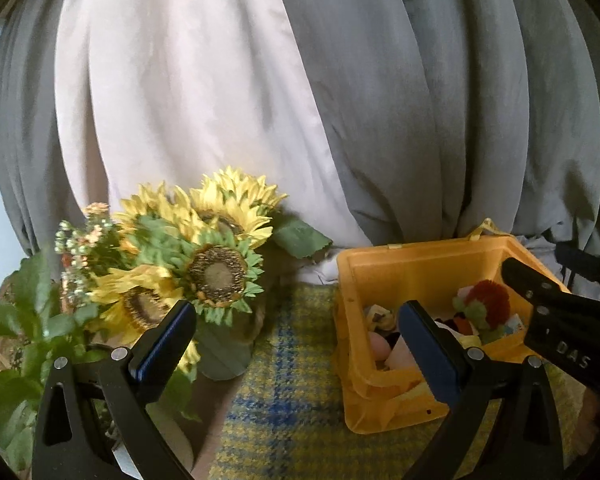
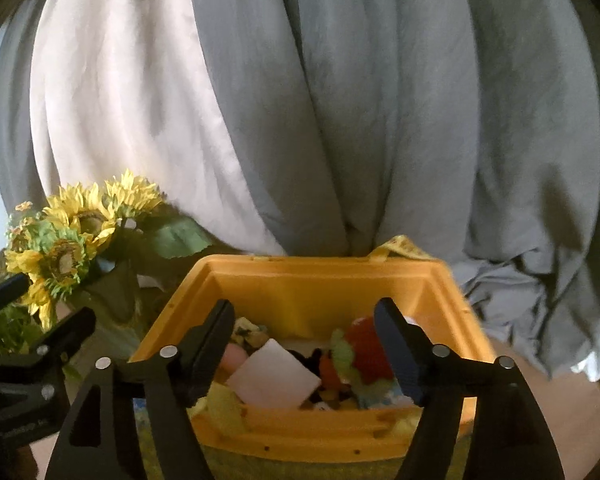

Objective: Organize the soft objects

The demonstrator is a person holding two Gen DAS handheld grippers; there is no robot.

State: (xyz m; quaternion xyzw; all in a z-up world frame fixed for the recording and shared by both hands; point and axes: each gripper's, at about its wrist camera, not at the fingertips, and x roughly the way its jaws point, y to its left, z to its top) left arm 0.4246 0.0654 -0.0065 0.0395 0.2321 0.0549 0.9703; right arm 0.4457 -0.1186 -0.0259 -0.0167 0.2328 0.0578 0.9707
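Plush toys (image 2: 364, 346) and a white foam block (image 2: 274, 378) fill the yellow bin (image 2: 300, 280) on a plaid cloth (image 1: 284, 380); the right gripper (image 2: 306, 344) hangs over it, fingers spread and empty, the left gripper (image 1: 296, 344) equally open between bin and sunflowers (image 1: 216, 272)

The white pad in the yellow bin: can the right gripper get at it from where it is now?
Probably yes. The right gripper is open and hangs over the bin, whose top is uncovered. The white pad lies on top of the other soft things, between the fingers' line, with nothing over it.
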